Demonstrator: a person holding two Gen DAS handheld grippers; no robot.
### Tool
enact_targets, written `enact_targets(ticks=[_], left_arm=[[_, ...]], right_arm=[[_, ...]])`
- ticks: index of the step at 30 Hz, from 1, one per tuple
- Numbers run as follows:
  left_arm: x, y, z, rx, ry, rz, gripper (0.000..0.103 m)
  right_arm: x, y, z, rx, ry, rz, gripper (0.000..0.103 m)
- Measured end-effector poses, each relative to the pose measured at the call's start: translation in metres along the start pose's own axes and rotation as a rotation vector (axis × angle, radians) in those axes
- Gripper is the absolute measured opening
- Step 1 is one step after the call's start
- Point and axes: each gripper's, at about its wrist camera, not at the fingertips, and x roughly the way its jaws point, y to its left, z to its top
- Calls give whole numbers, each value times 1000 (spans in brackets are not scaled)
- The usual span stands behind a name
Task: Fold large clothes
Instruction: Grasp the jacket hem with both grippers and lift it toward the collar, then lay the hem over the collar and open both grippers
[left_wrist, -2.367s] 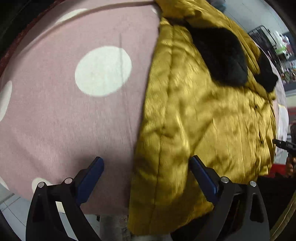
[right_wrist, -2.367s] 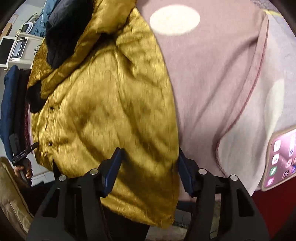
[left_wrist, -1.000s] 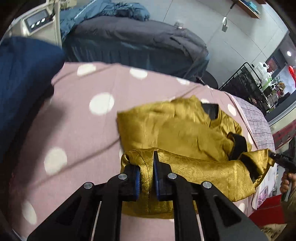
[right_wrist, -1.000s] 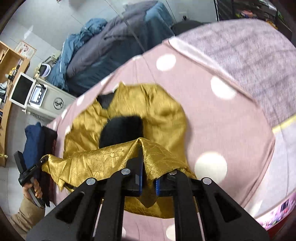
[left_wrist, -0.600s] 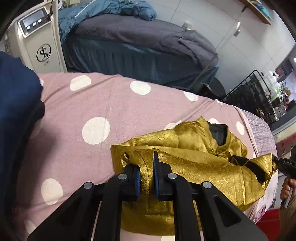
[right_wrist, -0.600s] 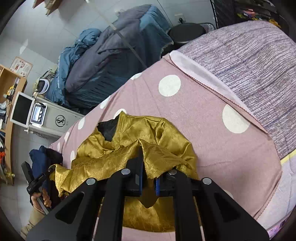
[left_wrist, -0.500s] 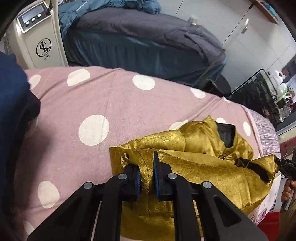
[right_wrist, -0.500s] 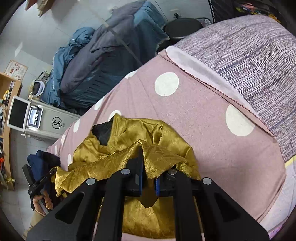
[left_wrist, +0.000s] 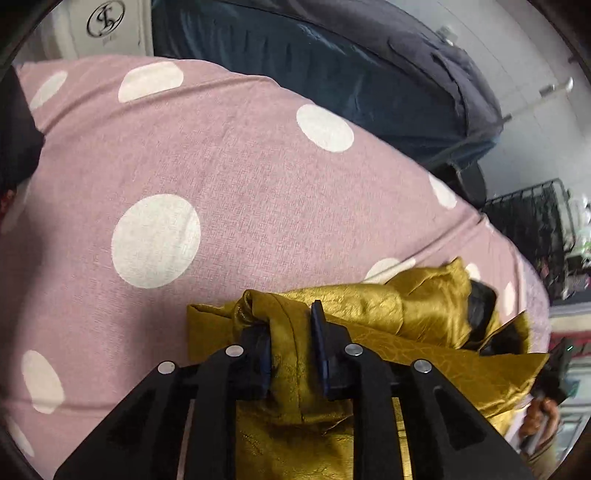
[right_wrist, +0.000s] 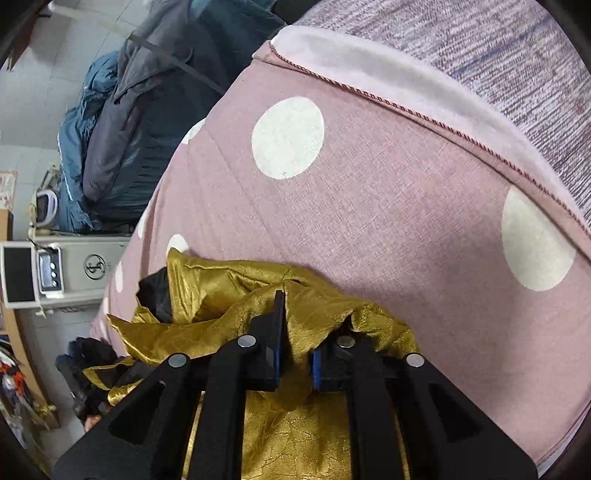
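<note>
pink bed cover (left_wrist: 229, 177) with white polka dots, edged by a corded seam (right_wrist: 424, 114); on it, crumpled gold jacket (left_wrist: 388, 317) with black lining, bunched near the front edge.

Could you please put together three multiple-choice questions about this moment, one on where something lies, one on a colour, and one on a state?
1. Where does the gold jacket lie?
A. on the pink polka-dot bedspread
B. on the floor
C. on a hanger

2. What colour is the jacket's lining?
A. white
B. black
C. red

3. How does the left gripper stand?
A. wide open above the cloth
B. shut on nothing
C. nearly shut, with a fold of the jacket between its fingers

Answers: 1 A, gold cloth rests on the dotted spread in both views. 2 B, dark patches show inside the folds. 3 C, cloth fills the narrow gap; the right gripper pinches it likewise.
</note>
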Motion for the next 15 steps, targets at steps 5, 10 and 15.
enact_targets(ticks=[5,10,15], left_arm=[[-25,31,10,-222,-42,-201,41],[-79,35,11,-211,-243,-92,87],[-105,9,-9,-64,-241,-41,88]], right_arm=[[-15,-22,4,188,4,145,32],[-68,26,-19,69,-74,0,68],[-116,129,-95,-255,-49,-218,68]])
